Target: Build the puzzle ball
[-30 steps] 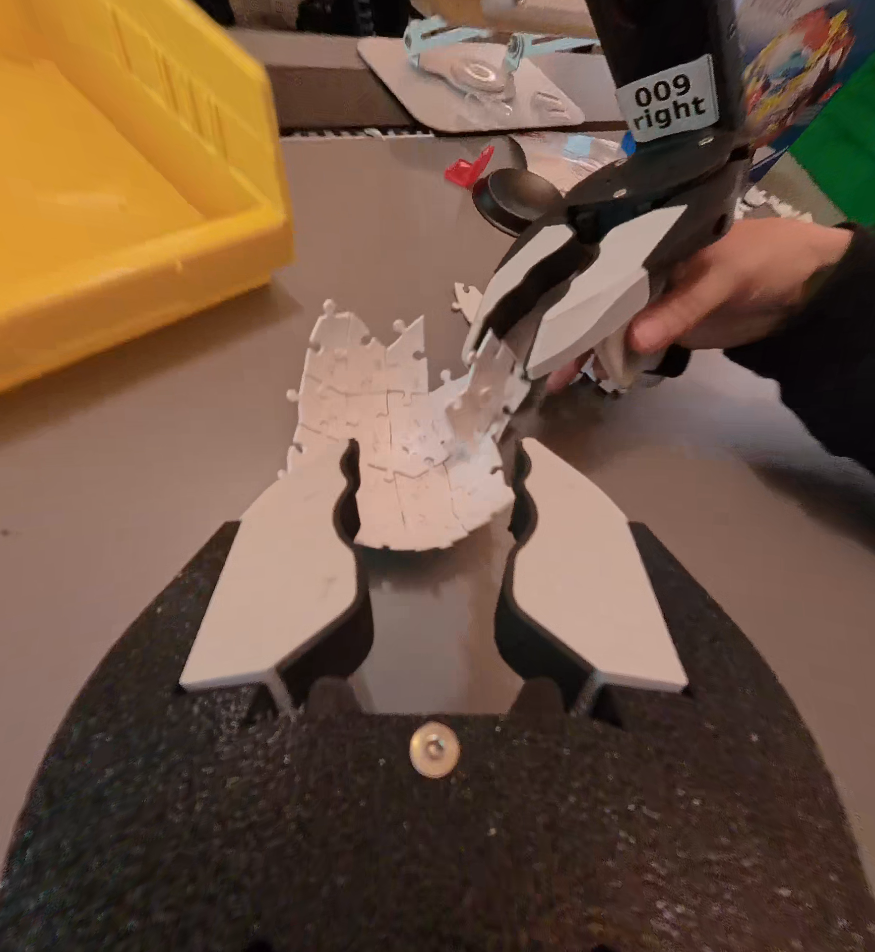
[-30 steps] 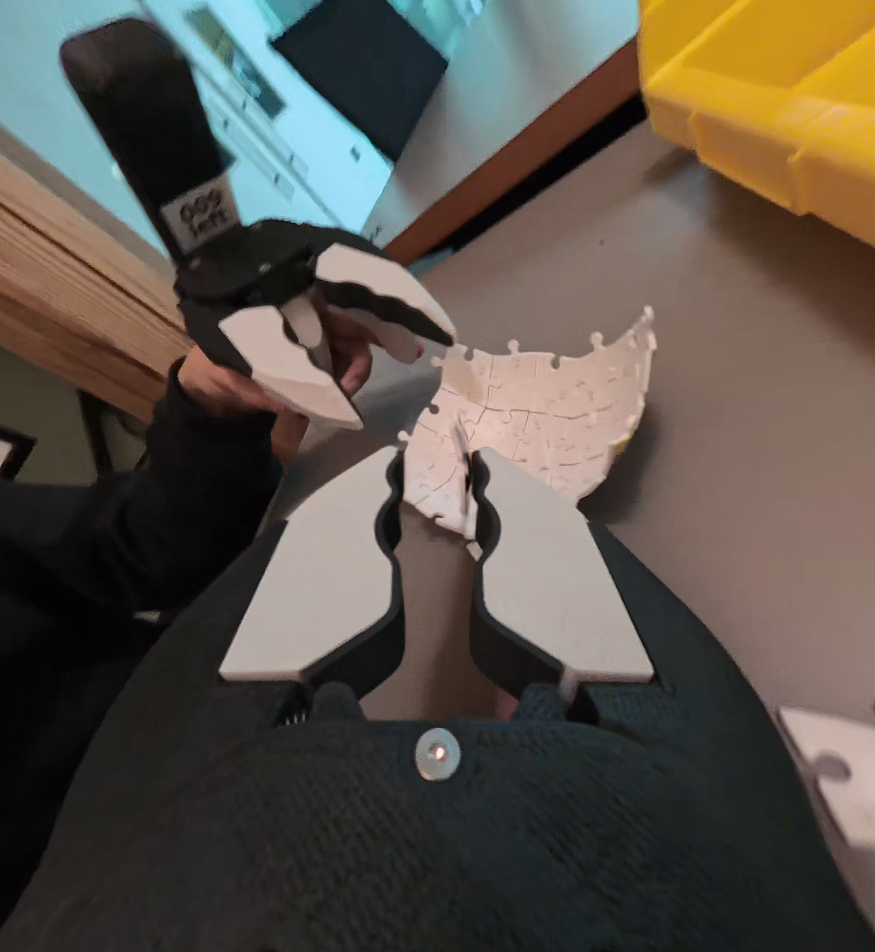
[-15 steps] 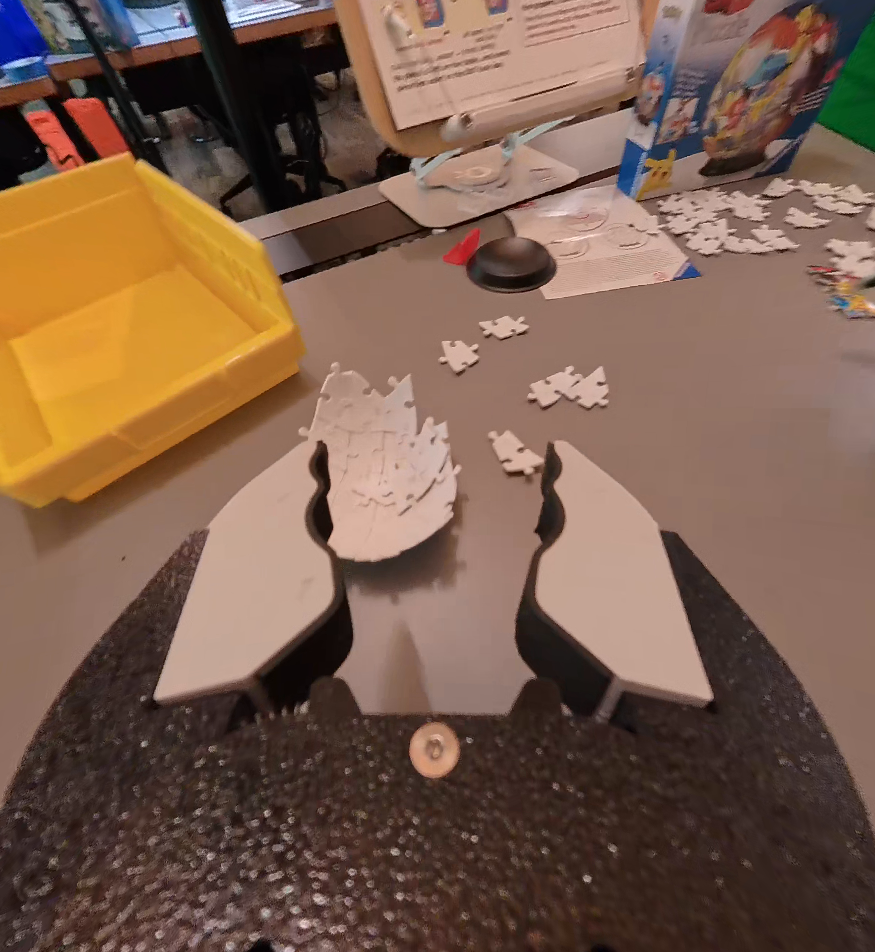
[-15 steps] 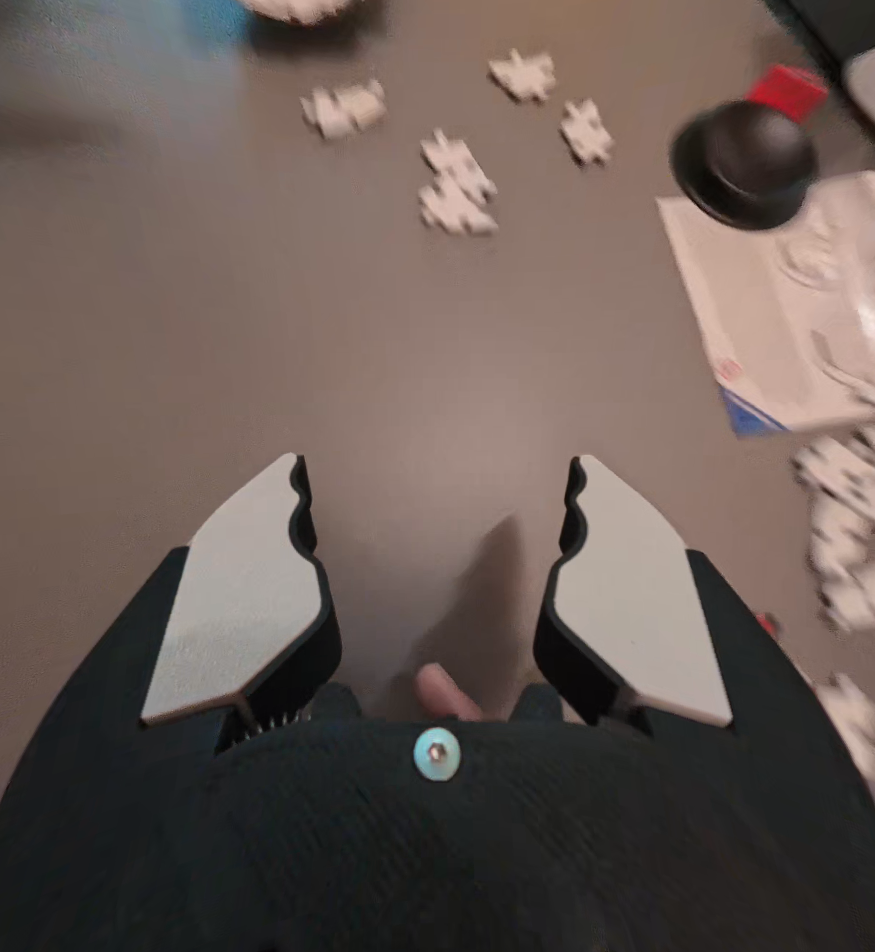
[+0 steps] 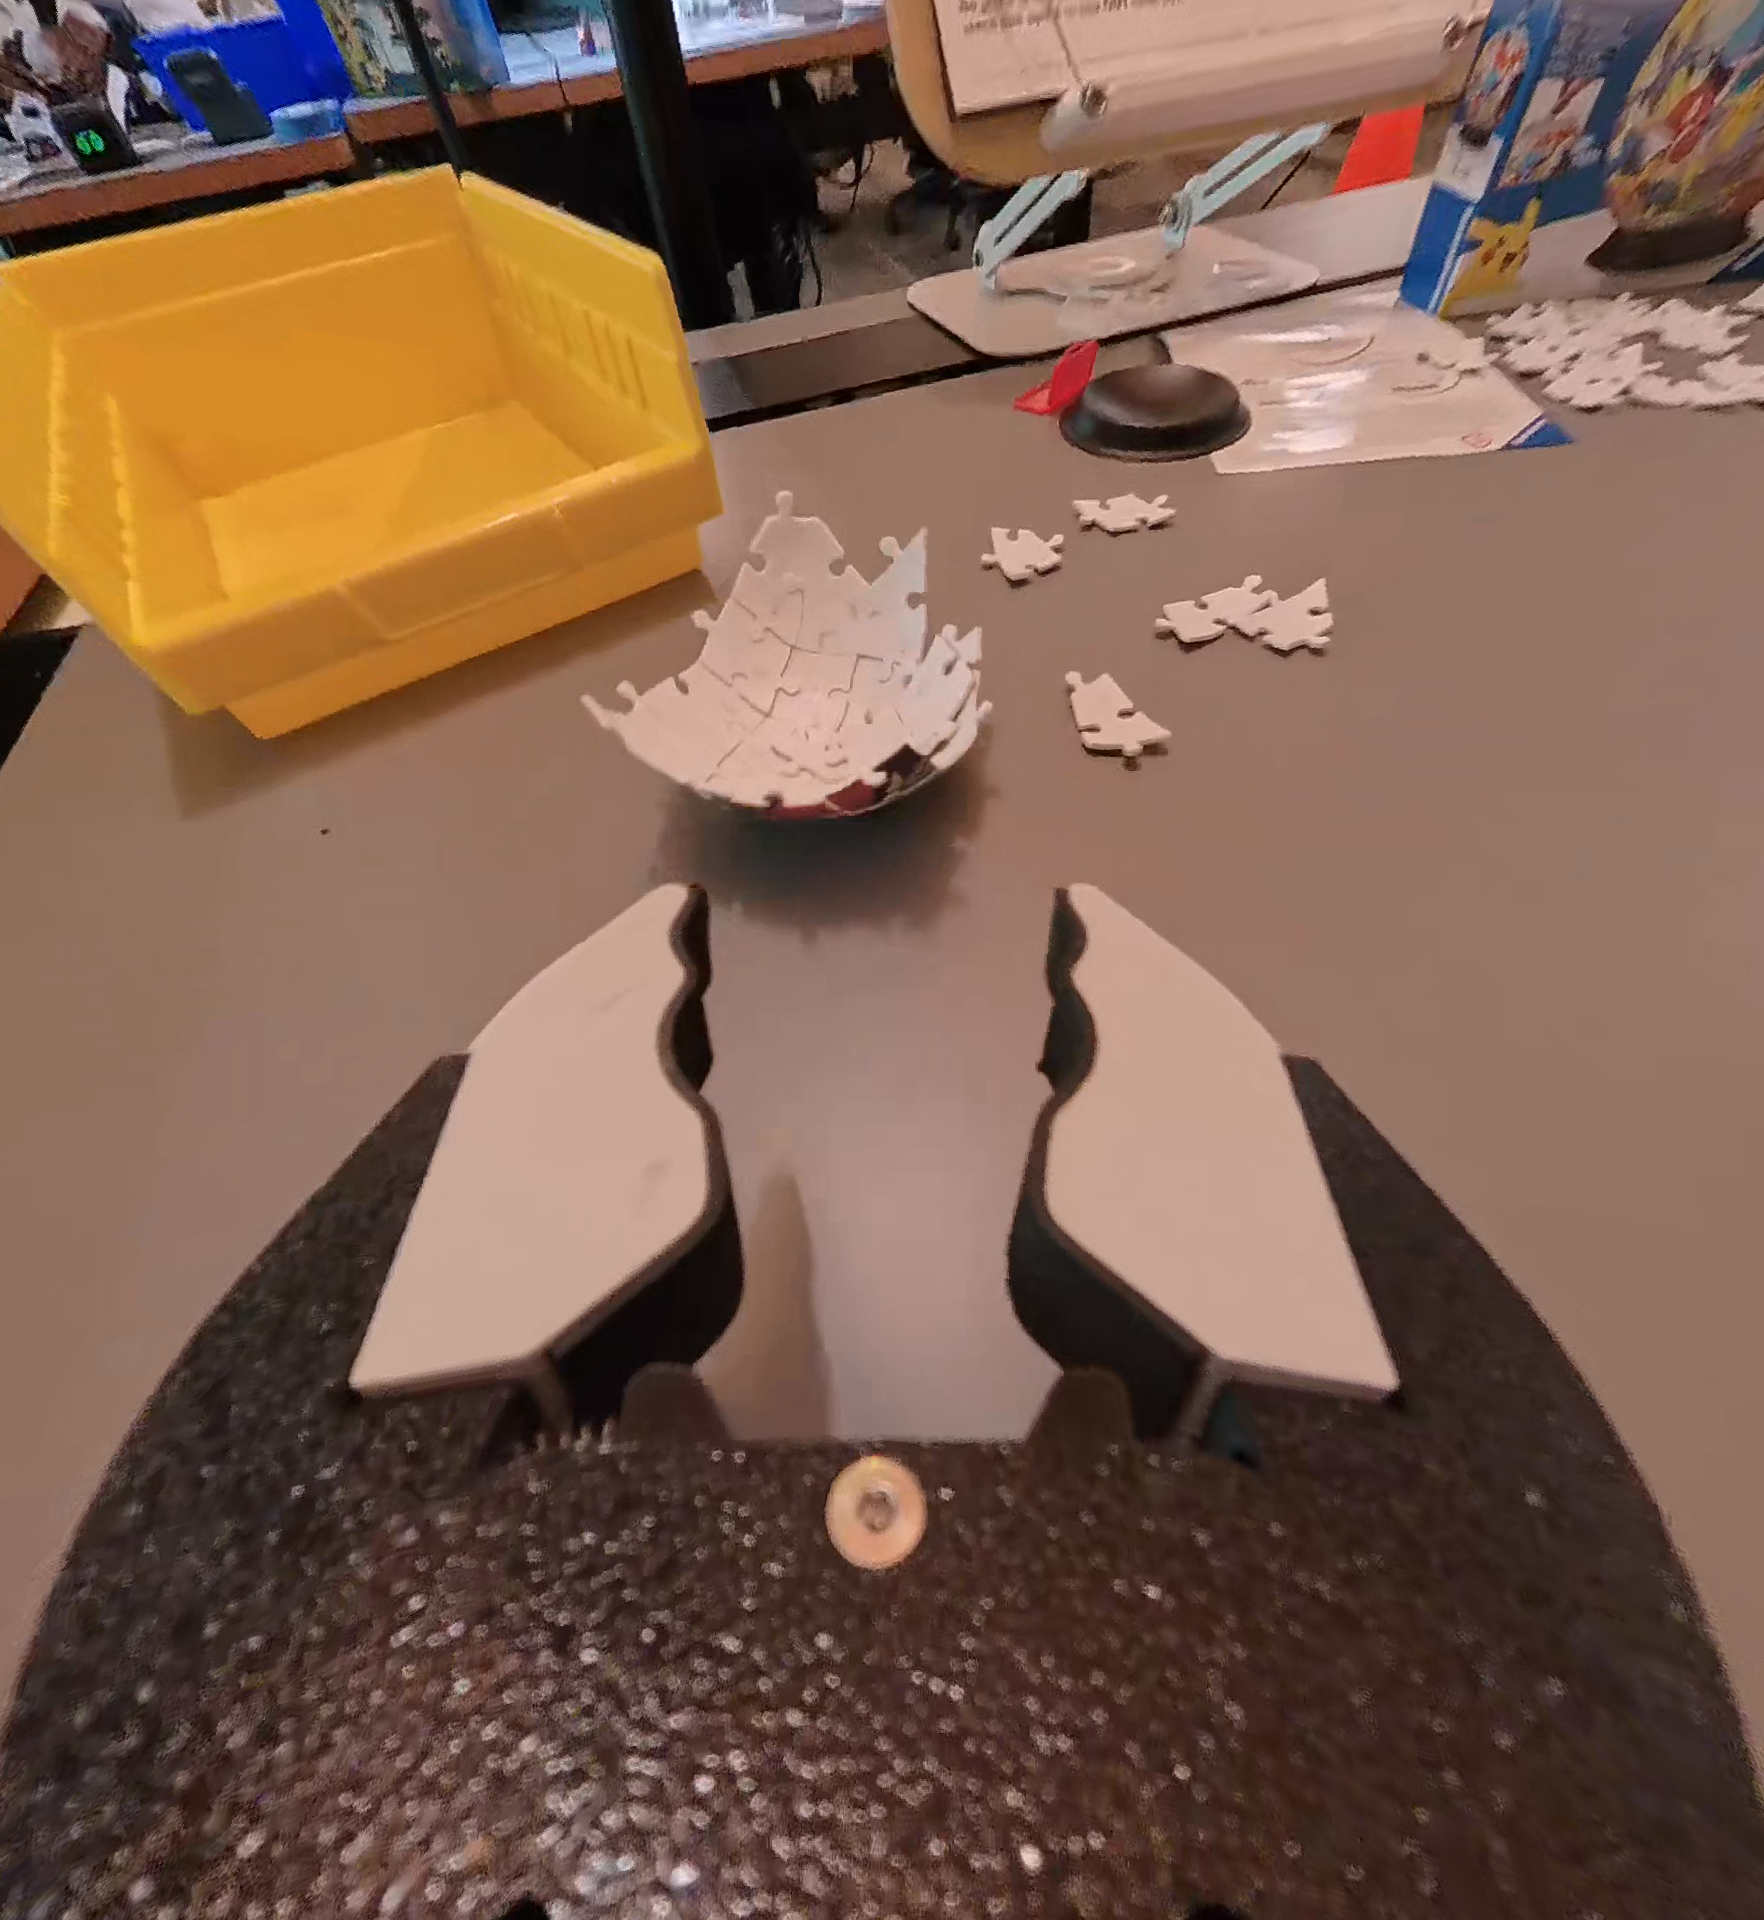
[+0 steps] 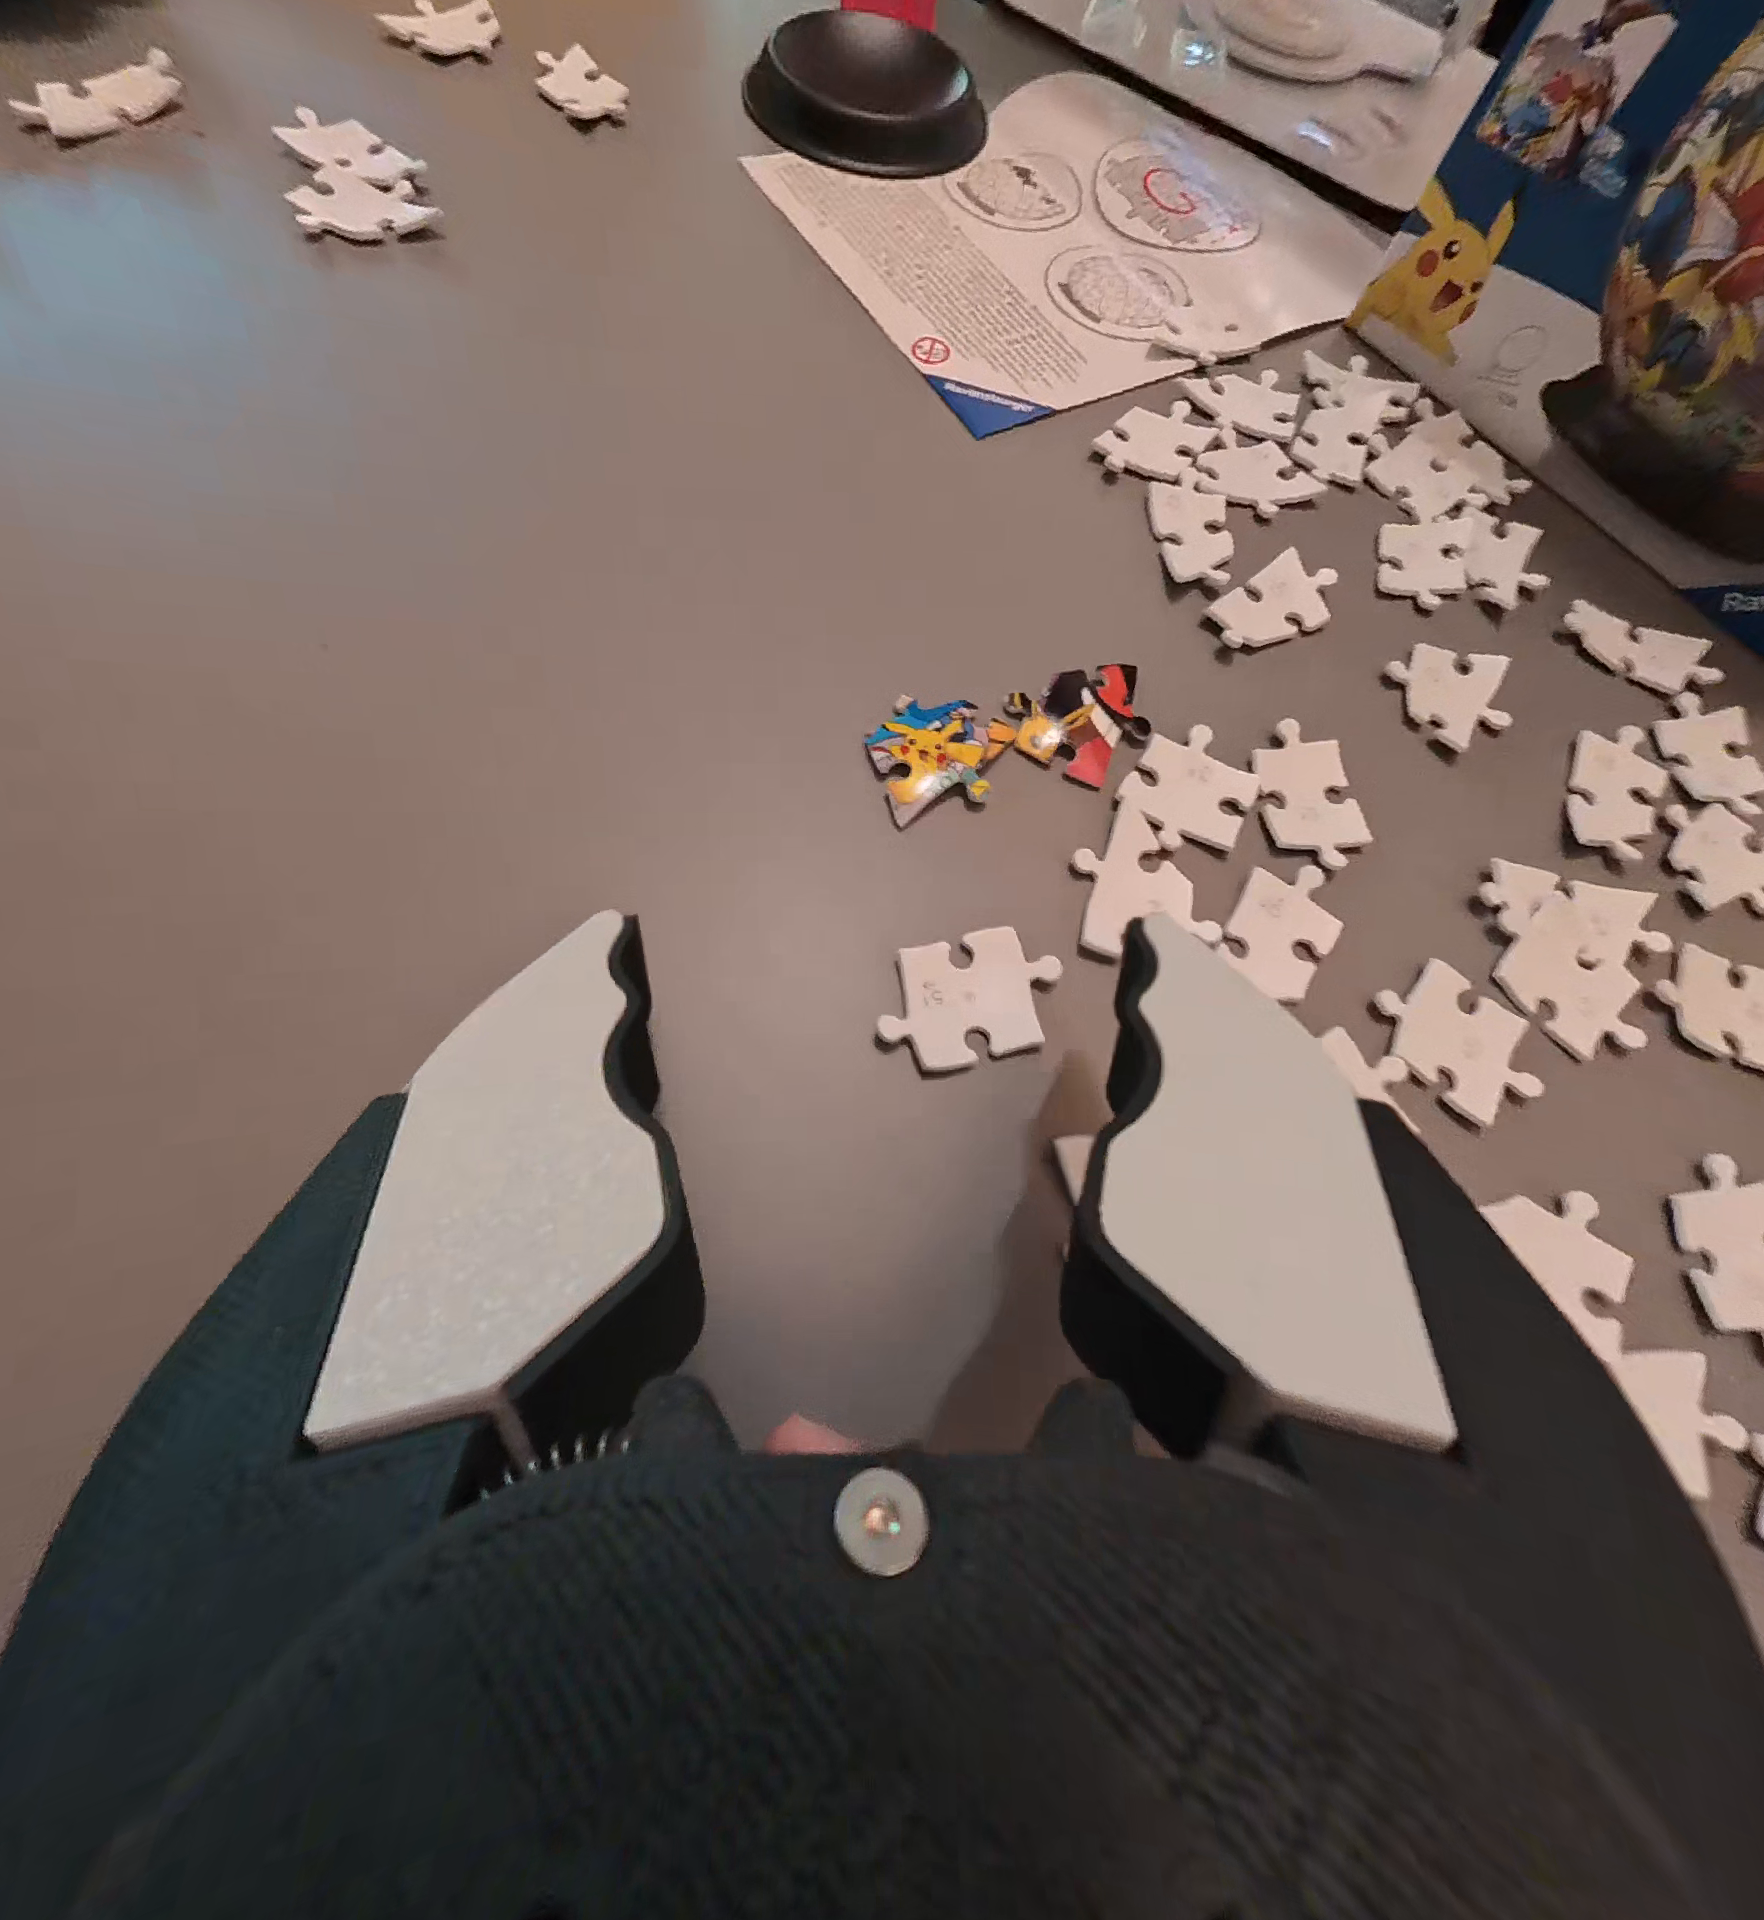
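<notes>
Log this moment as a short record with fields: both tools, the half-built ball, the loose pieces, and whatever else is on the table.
left tool: open, empty, apart from the shell
right tool: open, empty, over the table
partial puzzle ball: bowl-shaped shell resting on the grey table, beside the yellow bin
loose pieces: mostly white side up
colour-side-up pieces: small joined cluster
nearest piece: lying flat between the right tool's fingertips
other: black stand, instruction sheet, puzzle box

grey table, workbenches behind
</notes>
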The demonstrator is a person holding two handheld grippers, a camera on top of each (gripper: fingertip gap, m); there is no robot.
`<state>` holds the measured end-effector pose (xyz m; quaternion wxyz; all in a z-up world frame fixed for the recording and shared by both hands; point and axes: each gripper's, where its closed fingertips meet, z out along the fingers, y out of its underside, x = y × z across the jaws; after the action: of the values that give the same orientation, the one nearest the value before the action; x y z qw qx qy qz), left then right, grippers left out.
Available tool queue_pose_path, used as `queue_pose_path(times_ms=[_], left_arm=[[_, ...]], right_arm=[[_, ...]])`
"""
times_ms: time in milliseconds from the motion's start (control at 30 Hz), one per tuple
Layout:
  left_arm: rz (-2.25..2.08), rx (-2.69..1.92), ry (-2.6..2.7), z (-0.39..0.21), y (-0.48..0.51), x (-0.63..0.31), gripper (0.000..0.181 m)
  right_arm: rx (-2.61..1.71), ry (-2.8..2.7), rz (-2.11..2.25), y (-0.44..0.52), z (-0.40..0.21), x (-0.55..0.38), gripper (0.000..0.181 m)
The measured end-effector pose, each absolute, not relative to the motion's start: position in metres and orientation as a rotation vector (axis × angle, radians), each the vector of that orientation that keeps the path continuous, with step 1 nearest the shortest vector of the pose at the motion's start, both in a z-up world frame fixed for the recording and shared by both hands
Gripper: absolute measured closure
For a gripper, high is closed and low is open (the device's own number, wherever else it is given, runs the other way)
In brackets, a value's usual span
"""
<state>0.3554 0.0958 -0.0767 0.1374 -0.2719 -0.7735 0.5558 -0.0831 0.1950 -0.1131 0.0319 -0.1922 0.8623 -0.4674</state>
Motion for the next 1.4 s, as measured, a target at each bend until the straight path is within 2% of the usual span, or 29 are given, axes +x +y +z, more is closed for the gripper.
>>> queue_pose_path(times_ms=[100,200,300,400,633,867,1000,1233,1400], left_arm=[[1.688,-0.728,-2.164,-0.060,0.114,0.377,0.127],[1.746,-0.672,-2.209,-0.055,0.132,0.413,0.107],[1.727,-0.784,-2.290,-0.057,0.143,0.435,0.104],[1.608,-0.761,-2.347,-0.064,0.146,0.435,0.087],[1.461,-0.974,-2.303,-0.047,0.123,0.386,0.081],[1.264,-1.019,-2.295,-0.015,0.025,0.354,0.096],[1.034,-1.083,-2.347,-0.016,-0.022,0.328,0.113],[0.369,-1.482,-2.420,-0.083,-0.023,0.329,0.132],[0.141,-1.567,-2.388,-0.109,-0.031,0.333,0.138]], right_arm=[[-0.465,2.657,-1.474,0.203,-0.108,-0.099,0.085],[-0.292,2.620,-1.513,0.220,-0.102,-0.120,0.084],[-0.215,2.598,-1.618,0.239,-0.090,-0.143,0.084],[-0.163,2.581,-1.677,0.258,-0.079,-0.160,0.084],[-0.203,2.485,-1.721,0.245,-0.062,-0.148,0.080],[-0.338,2.430,-1.671,0.199,-0.064,-0.105,0.080],[-0.447,2.448,-1.564,0.173,-0.080,-0.076,0.081],[-0.768,2.366,-1.642,0.170,-0.083,-0.037,0.084],[-0.726,2.363,-1.655,0.174,-0.082,-0.046,0.088]])
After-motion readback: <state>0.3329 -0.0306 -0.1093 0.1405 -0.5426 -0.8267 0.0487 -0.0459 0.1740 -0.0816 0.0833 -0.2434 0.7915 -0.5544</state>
